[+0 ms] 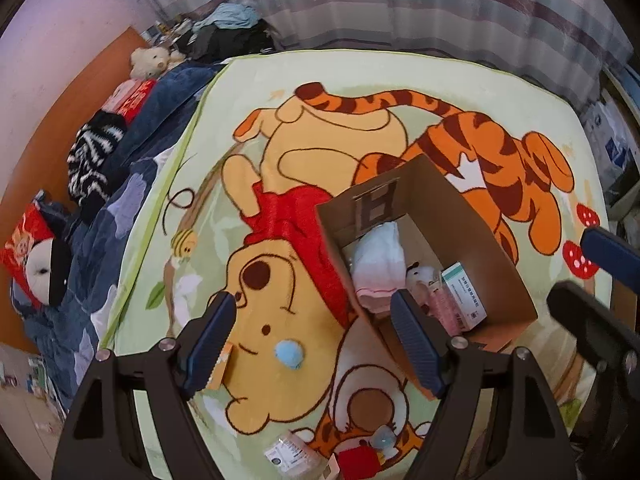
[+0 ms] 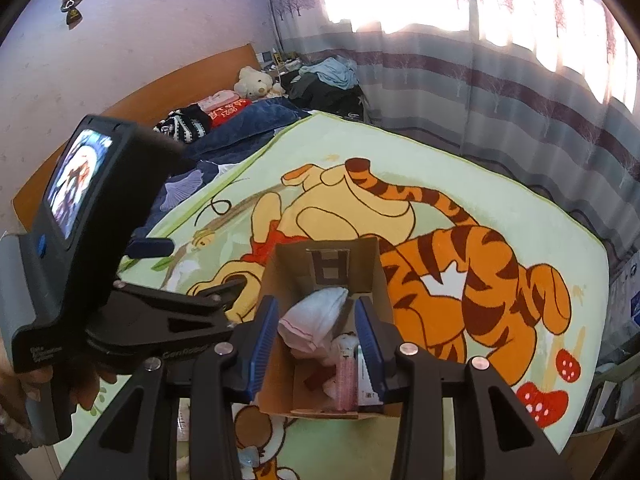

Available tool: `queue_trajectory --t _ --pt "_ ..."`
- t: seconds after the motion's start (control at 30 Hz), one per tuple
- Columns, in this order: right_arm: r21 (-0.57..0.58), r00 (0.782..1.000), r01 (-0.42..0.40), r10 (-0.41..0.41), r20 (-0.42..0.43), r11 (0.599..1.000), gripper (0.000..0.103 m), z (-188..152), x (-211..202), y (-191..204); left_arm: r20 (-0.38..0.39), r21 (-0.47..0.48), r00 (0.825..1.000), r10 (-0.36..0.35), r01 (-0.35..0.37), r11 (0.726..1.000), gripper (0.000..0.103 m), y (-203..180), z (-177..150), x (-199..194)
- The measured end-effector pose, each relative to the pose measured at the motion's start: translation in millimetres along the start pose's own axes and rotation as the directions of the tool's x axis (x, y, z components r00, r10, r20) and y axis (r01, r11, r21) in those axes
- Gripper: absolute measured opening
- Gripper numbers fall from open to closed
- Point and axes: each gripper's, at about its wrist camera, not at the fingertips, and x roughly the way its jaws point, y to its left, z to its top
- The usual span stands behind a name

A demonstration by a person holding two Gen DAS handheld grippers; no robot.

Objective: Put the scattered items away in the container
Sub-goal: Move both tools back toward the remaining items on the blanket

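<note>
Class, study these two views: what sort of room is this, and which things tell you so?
Most likely a bedroom. A cartoon blanket covers a bed with a wooden headboard, a teddy bear sits near it, and curtains hang behind.

An open brown cardboard box [image 1: 472, 216] stands on the bed toward its right edge, holding a white-pink cloth bundle [image 1: 378, 268], a small plush toy [image 1: 420, 276], a pink packet [image 1: 444, 308] and a white-green carton [image 1: 464, 296]. A blue pompom [image 1: 289, 354], an orange box [image 1: 222, 368] and a clear packet [image 1: 292, 454] lie loose near the bed's front edge.
</note>
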Motion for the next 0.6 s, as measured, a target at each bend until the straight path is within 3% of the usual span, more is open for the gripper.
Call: queue_trajectory --t 0.27,0.33,0.37,0.6 --pt "-0.021 1.000 -0.023 0.023 0.012 1.000 0.043 11.7 -9.0 17.6 0.002 -0.092 0.999 0.035 -0.035 0.995 0.081 35.8 -20.8 -27.6" --pt "-0.031 0.999 -0.026 0.026 0.019 0.999 0.061 13.5 -13.2 22.8 -0.004 -0.119 0.999 0.037 -0.037 0.992 0.081 45.9 -26.7 -34.5" --pt "-0.036 0.999 -0.028 0.029 0.023 0.999 0.063 14.1 -15.0 25.7 -0.007 -0.136 0.999 0.034 -0.035 0.990 0.081 51.4 -30.0 -38.1" --pt "-0.079 0.998 -0.055 0.056 0.012 0.995 0.063 15.0 -21.4 48.6 -0.003 -0.216 0.999 0.045 -0.044 0.975 0.081 79.0 -48.2 -56.8"
